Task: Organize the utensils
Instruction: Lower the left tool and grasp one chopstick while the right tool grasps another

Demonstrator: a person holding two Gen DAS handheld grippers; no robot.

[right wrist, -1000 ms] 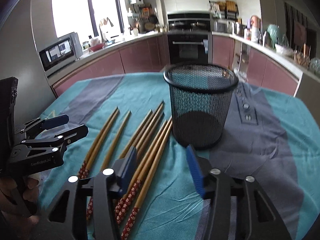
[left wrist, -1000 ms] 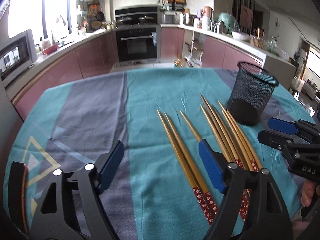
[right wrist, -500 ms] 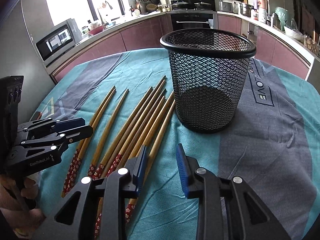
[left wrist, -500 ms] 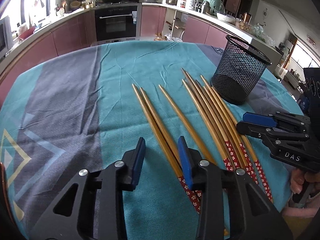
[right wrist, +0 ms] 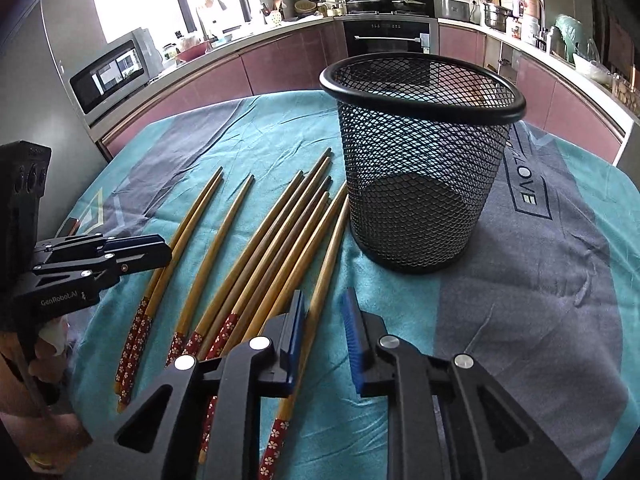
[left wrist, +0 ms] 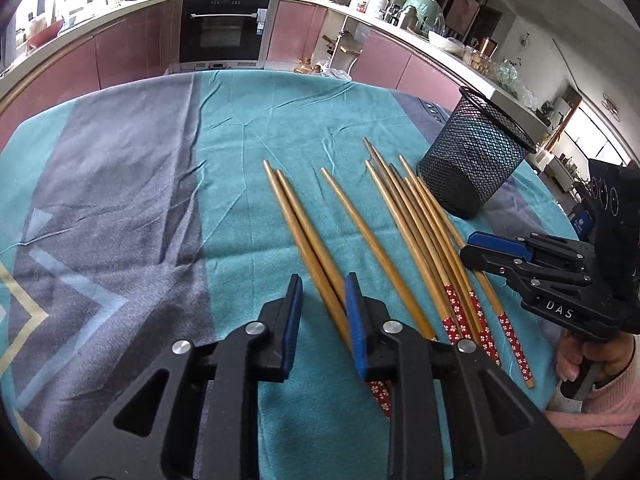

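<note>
left gripper [left wrist: 322, 300]: jaws closing, narrow gap, nothing pinched yet. Leftmost chopstick pair [left wrist: 304, 236] runs up out of the gap, crossing under right pad; not squarely between pads.
right gripper [right wrist: 323, 320]: jaws closing too, narrow gap, empty. Rightmost chopstick [right wrist: 326, 256] lies just beside inner face of left pad, on the gap side; touching or not, can't tell.
chopsticks: ~9, flat on cloth, fanned. Tips toward far edge of table + cup, red patterned ends toward near edge. Long axis roughly along each gripper's pointing line, slightly skewed.
groups: pair at left, single [left wrist: 372, 248] next, bunch [left wrist: 424, 232] at right beside cup.
cup [right wrist: 420, 168]: black mesh, upright, empty, right-far part of table. Bunch tips near its base.
key relation: each stick lies lengthwise ahead of its gripper, so pinch lands across the shaft near the red end. Left hand nearer the pair, right hand nearer the bunch + cup.
judgement: pickup step, nothing in cup yet. Left needs small sideways shift to centre the pair.
surface: teal/grey cloth [left wrist: 168, 200], wrinkled, soft; thin sticks lie low, pads prob. need to press into cloth.
room: kitchen, pink cabinets, oven [left wrist: 224, 28] at back, cluttered counters, daylight from windows.
</note>
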